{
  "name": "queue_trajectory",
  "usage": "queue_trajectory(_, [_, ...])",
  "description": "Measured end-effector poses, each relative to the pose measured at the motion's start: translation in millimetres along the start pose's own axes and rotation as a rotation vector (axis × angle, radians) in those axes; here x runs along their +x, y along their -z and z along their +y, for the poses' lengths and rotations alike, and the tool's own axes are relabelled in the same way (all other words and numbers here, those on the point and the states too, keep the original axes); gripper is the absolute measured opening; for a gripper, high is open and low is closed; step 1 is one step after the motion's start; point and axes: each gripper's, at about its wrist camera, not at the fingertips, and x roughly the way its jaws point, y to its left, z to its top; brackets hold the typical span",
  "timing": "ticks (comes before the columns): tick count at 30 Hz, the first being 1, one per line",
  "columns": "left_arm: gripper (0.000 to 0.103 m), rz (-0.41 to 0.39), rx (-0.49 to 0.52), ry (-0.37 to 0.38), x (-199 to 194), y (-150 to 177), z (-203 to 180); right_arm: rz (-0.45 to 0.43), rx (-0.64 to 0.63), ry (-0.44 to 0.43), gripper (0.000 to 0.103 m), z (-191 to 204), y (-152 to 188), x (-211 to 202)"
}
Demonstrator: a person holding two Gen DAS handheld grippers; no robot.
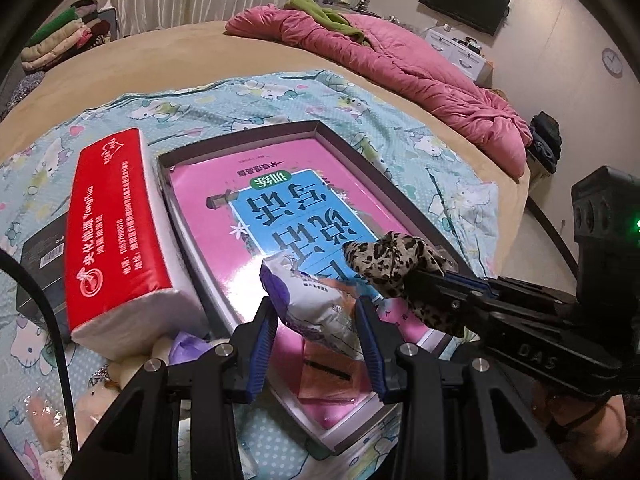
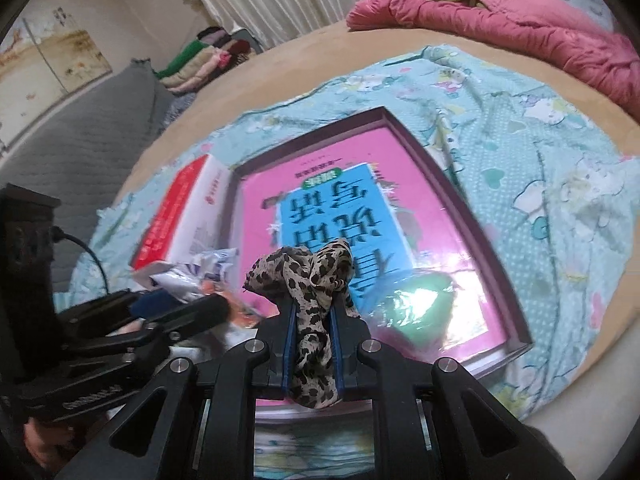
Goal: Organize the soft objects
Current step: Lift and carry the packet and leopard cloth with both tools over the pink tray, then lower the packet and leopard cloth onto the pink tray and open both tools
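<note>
A shallow box tray (image 1: pixel 344 148) (image 2: pixel 476 216) with a pink and blue book in it lies on a cartoon-print cloth on the bed. My left gripper (image 1: pixel 316 308) is shut on a white and purple plastic packet (image 1: pixel 312 300), held over the tray's near end. My right gripper (image 2: pixel 313 312) is shut on a leopard-print cloth (image 2: pixel 308 276) (image 1: pixel 394 260), also above the tray, just right of the packet. In the right wrist view the left gripper (image 2: pixel 188 300) and its packet (image 2: pixel 192 272) show at the left.
A red tissue pack (image 1: pixel 116 232) (image 2: pixel 180 216) lies left of the tray, a black box (image 1: pixel 40 248) beyond it. Small plush and wrapped items (image 1: pixel 100 384) sit at the near left. A pink quilt (image 1: pixel 400 64) and folded clothes (image 1: pixel 60 40) lie farther back.
</note>
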Motion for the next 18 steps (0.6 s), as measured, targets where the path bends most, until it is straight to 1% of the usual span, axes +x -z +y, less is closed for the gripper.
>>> queue_trajectory(3, [0.040, -0.007, 0.004, 0.010, 1.7, -0.8, -2.3, -0.012, -0.035, 0.064, 0.016, -1.9, -1.6, 1.8])
queue_trajectory(5, [0.040, -0.015, 0.012, 0.019, 3.6, -1.5, -4.6, -0.011, -0.049, 0.080, 0.017, -3.5, -2.0, 3.9])
queue_trajectory(8, [0.040, -0.013, 0.019, 0.030, 7.6, -0.6, -6.4, 0.012, -0.031, 0.069, 0.018, -9.1, -0.6, 9.5])
queue_trajectory(12, [0.041, -0.002, 0.002, 0.039, 10.9, -0.1, -3.7, 0.035, -0.016, 0.046, 0.018, -11.6, 0.3, 14.6])
queue_trajectory(18, [0.042, 0.020, -0.020, 0.047, 13.5, 0.5, 1.9, 0.053, -0.020, 0.039, 0.022, -8.1, 1.5, 19.6])
